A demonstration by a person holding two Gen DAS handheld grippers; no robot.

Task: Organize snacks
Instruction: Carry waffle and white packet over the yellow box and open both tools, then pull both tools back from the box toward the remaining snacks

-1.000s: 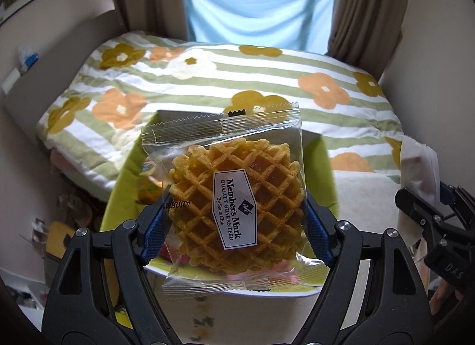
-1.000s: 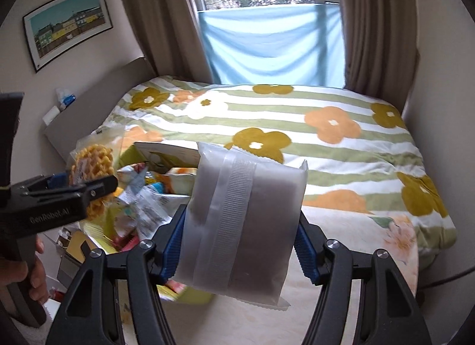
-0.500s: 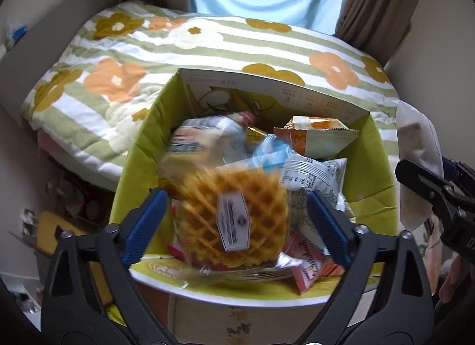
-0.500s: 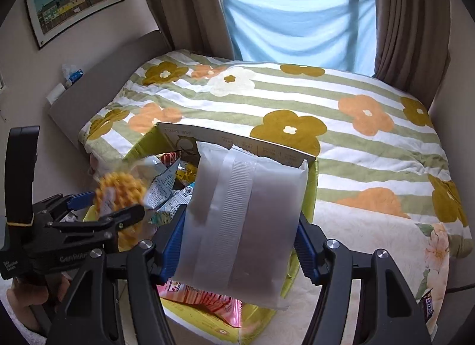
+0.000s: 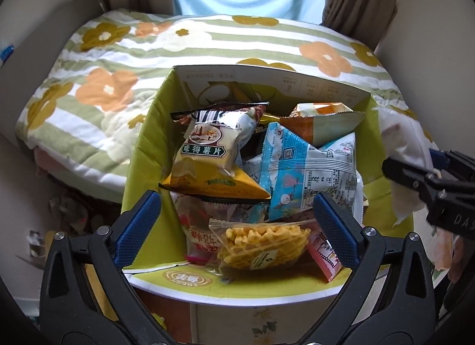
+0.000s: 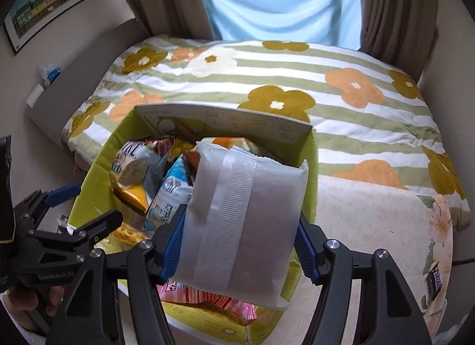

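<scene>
step: filling box [image 5: 139, 149] with snacks | left gripper [image 5: 234, 226] spread wide, empty, above waffle pack [image 5: 261, 244] lying in box | right gripper [image 6: 240, 244] clamps white packet [image 6: 243, 220] over box | next, likely: lower packet, release

Green box [image 5: 142, 149]: open-topped, standing against the flowered bed [image 5: 124, 56], filled with snack packets. Waffle pack [image 5: 261, 244] lies at the near end, beside a pink packet [image 5: 325, 258]. Chip bag [image 5: 204, 157] and blue bag [image 5: 308, 175] on top; orange bag [image 5: 320, 125] at back. Left gripper [image 5: 237, 226]: jaws spread, holding nothing, above the waffle pack. Right gripper [image 5: 430, 187] at the right edge.
</scene>
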